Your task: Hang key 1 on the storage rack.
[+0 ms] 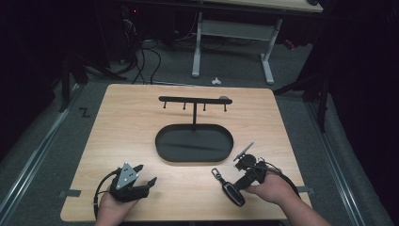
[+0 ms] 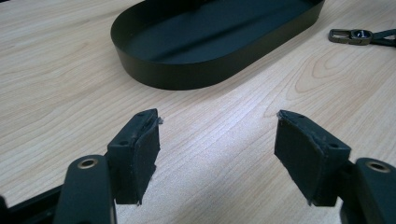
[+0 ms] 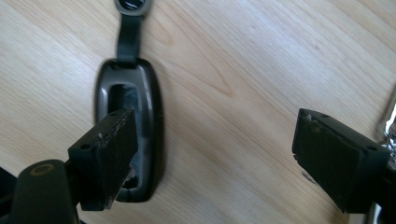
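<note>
the wooden counter (image 1: 141, 113) carries a black oval tray (image 1: 165, 150) with a hook rack (image 1: 194, 100) rising from it at the middle, and bare wood lies open on both sides of it and along the near edge. the left hand-held gripper (image 2: 217, 140) rests near the front left edge, jaws spread over bare wood, well apart from the tray. the right hand-held gripper (image 3: 215, 140) stands spread near the front right edge, pinching nothing, with the black key fob (image 3: 135, 116) flat on the counter under its left jaw, strap and metal clasp (image 1: 216, 173) pointing toward the tray.
</note>
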`<state>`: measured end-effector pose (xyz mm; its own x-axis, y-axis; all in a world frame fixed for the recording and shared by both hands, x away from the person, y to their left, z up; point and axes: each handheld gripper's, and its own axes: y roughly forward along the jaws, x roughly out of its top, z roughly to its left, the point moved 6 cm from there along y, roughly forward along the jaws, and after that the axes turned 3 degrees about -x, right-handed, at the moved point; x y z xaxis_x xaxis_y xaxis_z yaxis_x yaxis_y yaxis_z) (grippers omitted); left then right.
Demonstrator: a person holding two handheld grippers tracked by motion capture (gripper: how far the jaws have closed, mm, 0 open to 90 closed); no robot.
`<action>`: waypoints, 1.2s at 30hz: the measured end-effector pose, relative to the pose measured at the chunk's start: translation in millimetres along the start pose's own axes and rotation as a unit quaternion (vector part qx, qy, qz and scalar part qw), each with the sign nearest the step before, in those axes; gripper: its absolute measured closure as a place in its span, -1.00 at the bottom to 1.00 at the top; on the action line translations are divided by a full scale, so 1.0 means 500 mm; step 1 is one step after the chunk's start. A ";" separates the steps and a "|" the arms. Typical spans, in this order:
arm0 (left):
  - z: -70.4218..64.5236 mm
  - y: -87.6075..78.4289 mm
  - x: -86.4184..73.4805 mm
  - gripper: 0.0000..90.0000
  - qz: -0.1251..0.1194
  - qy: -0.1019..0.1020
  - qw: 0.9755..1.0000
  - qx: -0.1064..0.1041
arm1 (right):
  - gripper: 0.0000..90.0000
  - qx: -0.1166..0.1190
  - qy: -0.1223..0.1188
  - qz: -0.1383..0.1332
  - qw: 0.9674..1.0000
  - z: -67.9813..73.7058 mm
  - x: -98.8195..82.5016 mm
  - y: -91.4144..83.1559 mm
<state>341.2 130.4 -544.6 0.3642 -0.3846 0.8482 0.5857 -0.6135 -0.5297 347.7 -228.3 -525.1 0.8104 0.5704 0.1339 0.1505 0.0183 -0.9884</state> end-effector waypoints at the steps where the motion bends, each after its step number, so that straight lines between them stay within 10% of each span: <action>1: 0.000 0.000 0.000 -0.30 0.000 0.000 1.000 0.000 | -0.67 0.002 -0.006 -0.002 1.000 0.002 0.005 0.000; 18: -0.003 0.001 0.001 -0.30 0.000 0.004 1.000 0.000 | -0.39 0.038 -0.015 0.009 0.999 0.048 0.061 0.023; 36: -0.004 0.001 0.002 -0.29 -0.002 0.006 1.000 -0.002 | 0.44 0.048 -0.024 0.026 0.998 0.081 0.085 0.052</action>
<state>340.4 128.3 -543.8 0.3529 -0.3897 0.8506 0.5846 -0.6180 -0.5257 363.2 -170.5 -547.7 0.7878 0.6107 0.0802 0.0513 0.0647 -0.9966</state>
